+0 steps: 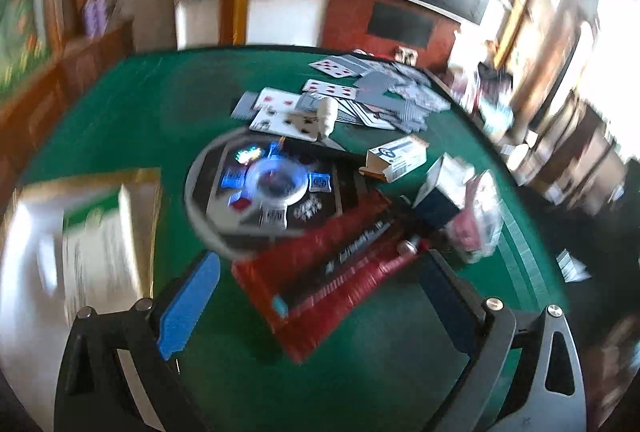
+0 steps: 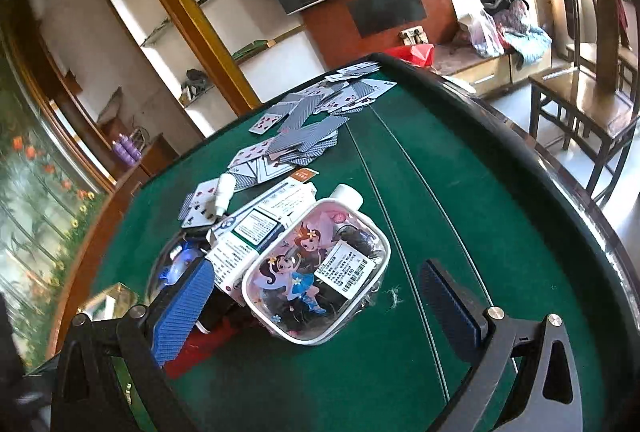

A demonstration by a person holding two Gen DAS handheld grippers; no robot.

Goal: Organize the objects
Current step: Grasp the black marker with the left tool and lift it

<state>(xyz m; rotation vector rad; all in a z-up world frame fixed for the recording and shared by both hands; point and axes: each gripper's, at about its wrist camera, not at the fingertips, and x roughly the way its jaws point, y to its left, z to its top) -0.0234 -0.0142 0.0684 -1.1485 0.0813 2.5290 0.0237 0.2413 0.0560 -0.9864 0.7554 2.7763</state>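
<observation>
On the green felt table (image 1: 140,111) lies a red flat case (image 1: 344,260), below and between the fingers of my left gripper (image 1: 320,296), which is open and holds nothing. Beyond the case is the table's round centre panel (image 1: 264,187) with blue lights. Playing cards (image 1: 360,95) lie scattered at the far side, with a small white bottle (image 1: 328,115) on them. My right gripper (image 2: 316,308) is open above a clear cartoon-printed pouch (image 2: 316,280), not touching it. Printed boxes (image 2: 256,232) lie against the pouch, with cards (image 2: 304,127) behind.
A white and gold box (image 1: 92,232) sits at the left. A small cardboard box (image 1: 400,155), a dark blue box (image 1: 436,191) and the pouch (image 1: 476,220) crowd the right. Wooden chairs (image 2: 580,91) stand past the table's raised rim (image 2: 520,151).
</observation>
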